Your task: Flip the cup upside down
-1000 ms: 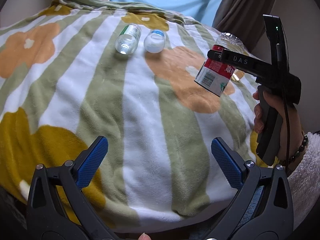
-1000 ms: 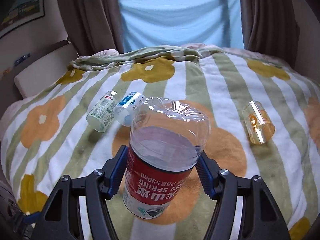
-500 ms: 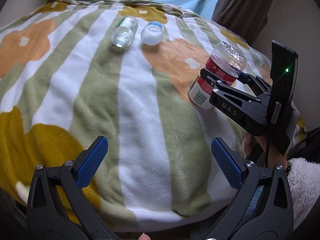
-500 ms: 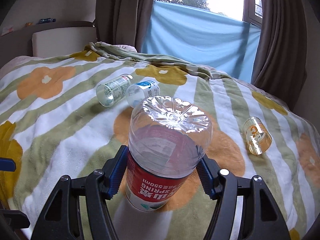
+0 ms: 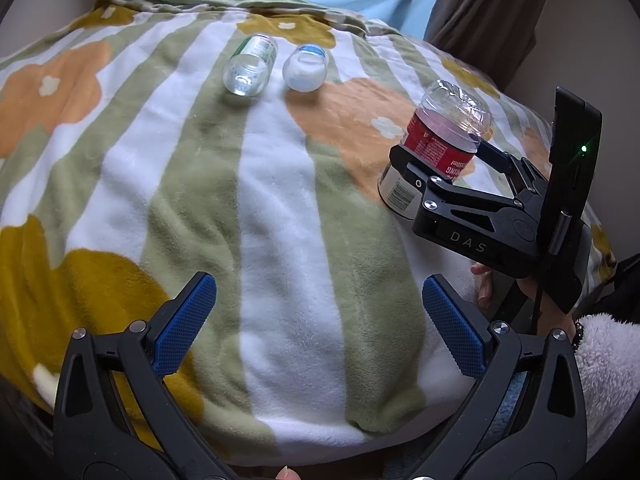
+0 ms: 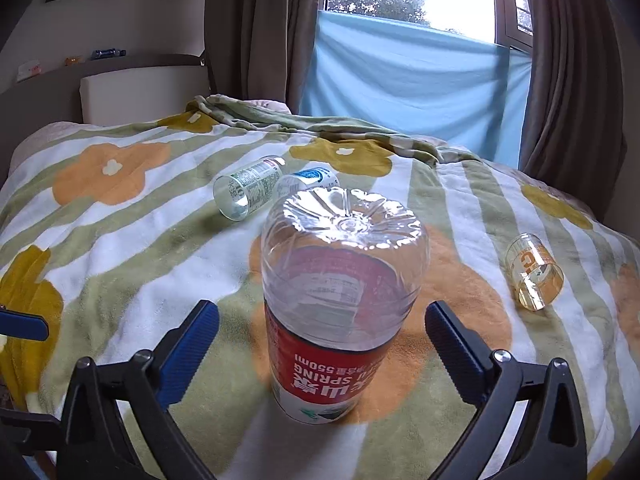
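Bed w/ striped, flowered blanket [image 6: 160, 240]. On it: red-label cut-bottle cup [image 6: 340, 308] standing upside down, two clear cups [image 6: 248, 190] lying side by side, an orange-print glass [image 6: 534, 276] lying apart.

Cut-off clear plastic bottle cup [image 6: 340, 312] with red label, standing upside down, ridged base up, open end on the flowered blanket [image 6: 120, 248], label text inverted
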A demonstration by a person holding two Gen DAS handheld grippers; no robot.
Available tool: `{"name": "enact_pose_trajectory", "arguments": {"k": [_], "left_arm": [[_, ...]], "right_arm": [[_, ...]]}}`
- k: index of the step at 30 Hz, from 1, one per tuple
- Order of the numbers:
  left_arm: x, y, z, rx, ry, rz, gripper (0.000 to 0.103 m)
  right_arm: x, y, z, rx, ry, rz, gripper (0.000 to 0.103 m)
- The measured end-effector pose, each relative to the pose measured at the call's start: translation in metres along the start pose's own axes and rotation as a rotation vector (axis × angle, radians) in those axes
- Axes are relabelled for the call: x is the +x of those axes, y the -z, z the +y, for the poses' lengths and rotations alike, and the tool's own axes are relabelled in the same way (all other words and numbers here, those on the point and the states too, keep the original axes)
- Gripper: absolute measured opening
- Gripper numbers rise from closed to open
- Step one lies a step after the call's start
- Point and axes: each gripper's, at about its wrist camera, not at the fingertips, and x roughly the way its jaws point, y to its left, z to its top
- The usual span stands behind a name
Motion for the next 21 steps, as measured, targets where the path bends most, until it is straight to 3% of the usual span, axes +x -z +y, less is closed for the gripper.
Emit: {"name": "enact_pose_trajectory", "arguments": {"k": [6,13,16,21], "left_arm": [[-0.005,-0.001,0.004,-0.010,-0.036,-0.030,0.103],[-0.052,-0.015,-0.009,-0.006,-0.042,-0.126,0.103],[-0.088,-0.032,-0.018,-0.020,-0.018,-0.206,0.103],[-0.149,-0.054,-0.048,0.055,-0.067,-0.365,0.103]], "right_arm": [[-0.025,-0.007,-0.007,0.045,-0.024,-0.046,0.103],[-0.113,-0.044,-0.016,0.054,0.037,-0.113,0.103],[-0.164,-0.061,-0.021,0.066,0.099,-0.187,0.103],[-0.225,-0.082,-0.030,0.122,0.164,-0.216,0.103]]}}
